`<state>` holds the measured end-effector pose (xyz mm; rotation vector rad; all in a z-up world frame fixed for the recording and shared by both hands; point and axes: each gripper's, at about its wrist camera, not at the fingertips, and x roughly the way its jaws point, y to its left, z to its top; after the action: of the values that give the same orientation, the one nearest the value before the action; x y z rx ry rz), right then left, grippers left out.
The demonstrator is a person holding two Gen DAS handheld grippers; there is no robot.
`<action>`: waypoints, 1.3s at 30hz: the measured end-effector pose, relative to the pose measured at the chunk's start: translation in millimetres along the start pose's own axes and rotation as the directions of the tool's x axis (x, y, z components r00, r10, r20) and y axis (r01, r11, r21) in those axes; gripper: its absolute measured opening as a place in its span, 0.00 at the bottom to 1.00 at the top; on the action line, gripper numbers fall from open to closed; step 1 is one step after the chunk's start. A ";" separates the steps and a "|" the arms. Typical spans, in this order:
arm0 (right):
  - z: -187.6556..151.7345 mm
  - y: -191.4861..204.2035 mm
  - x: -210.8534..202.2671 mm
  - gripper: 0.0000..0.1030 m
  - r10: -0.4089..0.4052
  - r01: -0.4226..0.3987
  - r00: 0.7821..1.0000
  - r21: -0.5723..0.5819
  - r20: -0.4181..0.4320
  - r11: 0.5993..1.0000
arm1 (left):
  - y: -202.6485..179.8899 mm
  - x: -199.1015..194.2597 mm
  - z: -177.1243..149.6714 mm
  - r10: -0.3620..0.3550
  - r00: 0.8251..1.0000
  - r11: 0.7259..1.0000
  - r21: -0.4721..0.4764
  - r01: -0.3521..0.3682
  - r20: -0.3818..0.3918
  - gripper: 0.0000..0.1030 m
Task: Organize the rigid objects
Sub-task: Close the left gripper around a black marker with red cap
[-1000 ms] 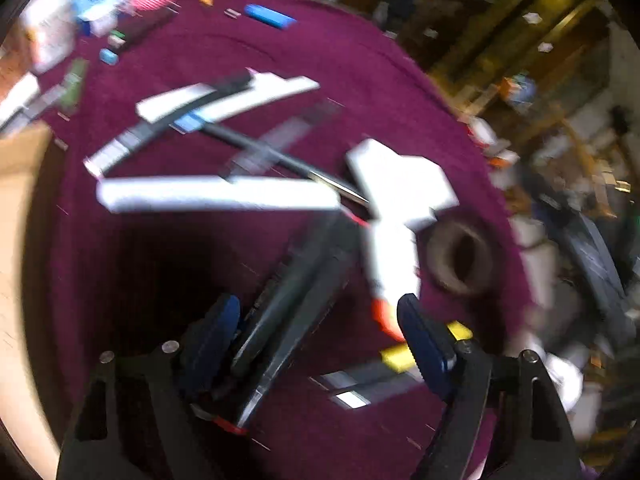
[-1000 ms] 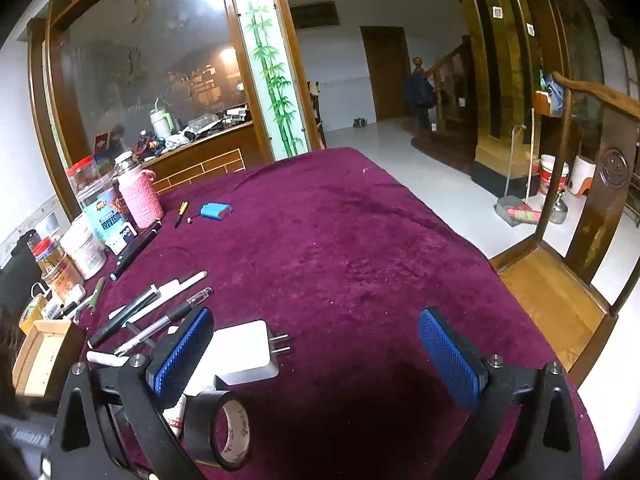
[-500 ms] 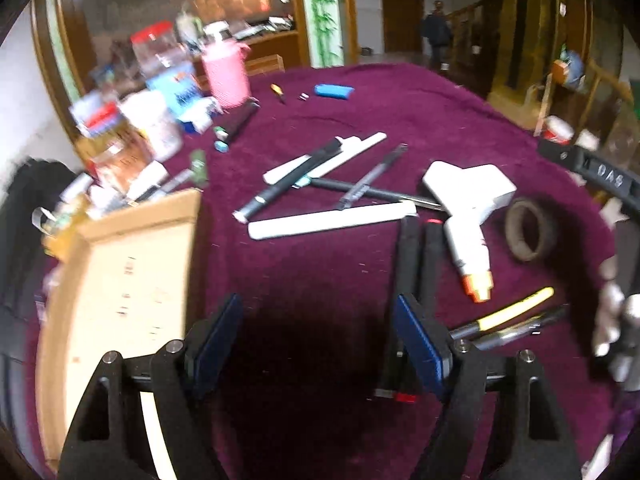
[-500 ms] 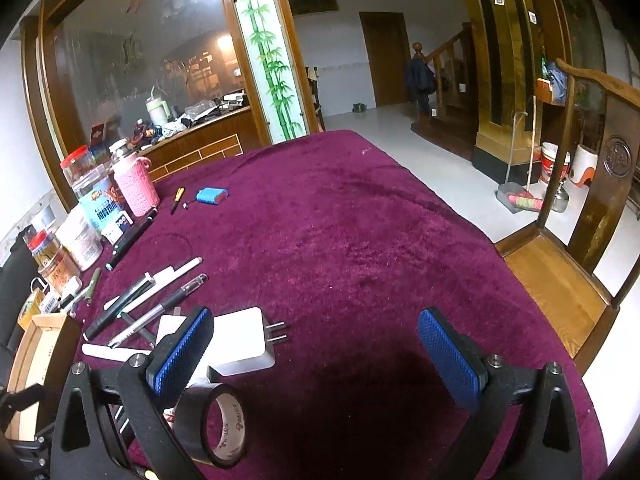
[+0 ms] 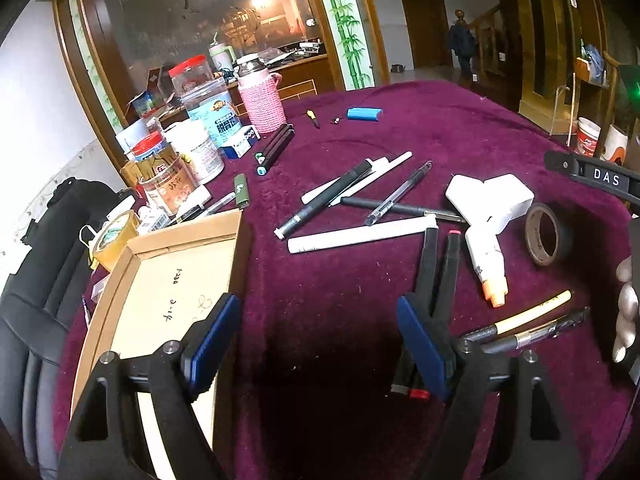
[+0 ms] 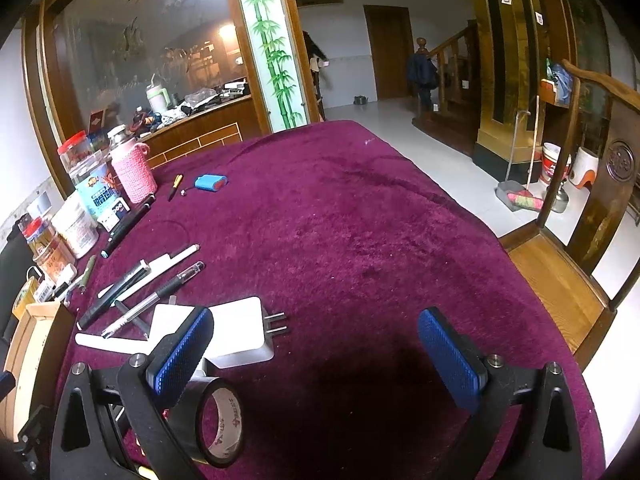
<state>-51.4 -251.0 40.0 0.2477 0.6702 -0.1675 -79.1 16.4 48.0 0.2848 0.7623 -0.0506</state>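
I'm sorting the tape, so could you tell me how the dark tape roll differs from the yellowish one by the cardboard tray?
The dark tape roll stands on edge on the cloth at the right; the yellowish tape roll lies tilted among the jars at the left, beside the cardboard tray. The dark one shows an open core; the yellowish one's top has a printed label. Both are untouched.

A deep-piled, matt burgundy velvet cloth [image 6: 360, 240] covers the table. The shallow tan cardboard tray [image 5: 132, 280] looks dry and dull, its pale paper floor scribbled with ink. The white plastic charger block [image 6: 240, 336] is smooth with a soft sheen, its prongs bare metal. The black roll of tape [image 6: 218, 420] shines glossily. A pink knitted yarn sleeve [image 5: 262, 100] wraps a bottle. The left hand-held gripper [image 5: 316, 340] has matt black plastic arms and ribbed blue rubbery pads [image 5: 420, 340].
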 end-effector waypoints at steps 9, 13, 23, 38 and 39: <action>-0.2 1.2 1.4 0.99 0.002 -0.002 1.000 -0.002 -0.006 1.000 | -1.4 0.4 -1.1 0.024 1.000 1.000 0.013 -0.024 -0.002 0.78; -0.2 1.1 1.4 0.99 0.003 -0.003 1.000 -0.002 -0.006 1.000 | -1.7 3.1 -3.7 0.028 1.000 1.000 0.010 -0.028 -0.012 0.78; -3.5 3.1 2.5 0.99 0.010 -0.010 1.000 0.002 -0.015 1.000 | 2.7 15.1 -6.0 0.000 0.999 1.000 -0.011 0.000 -0.051 0.78; -4.8 5.4 5.0 0.99 0.020 -0.020 0.999 0.004 -0.036 1.000 | -9.4 56.1 3.6 -0.115 0.985 0.992 0.042 0.122 -0.129 0.68; -4.8 5.9 5.0 0.99 0.021 -0.021 0.999 0.004 -0.037 1.000 | -13.3 61.2 4.2 -0.102 0.985 0.992 0.062 0.111 -0.139 0.67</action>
<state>-49.0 -244.4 34.2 0.2618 0.7040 -0.1439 -33.9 5.9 5.7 0.3159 0.9120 -0.1606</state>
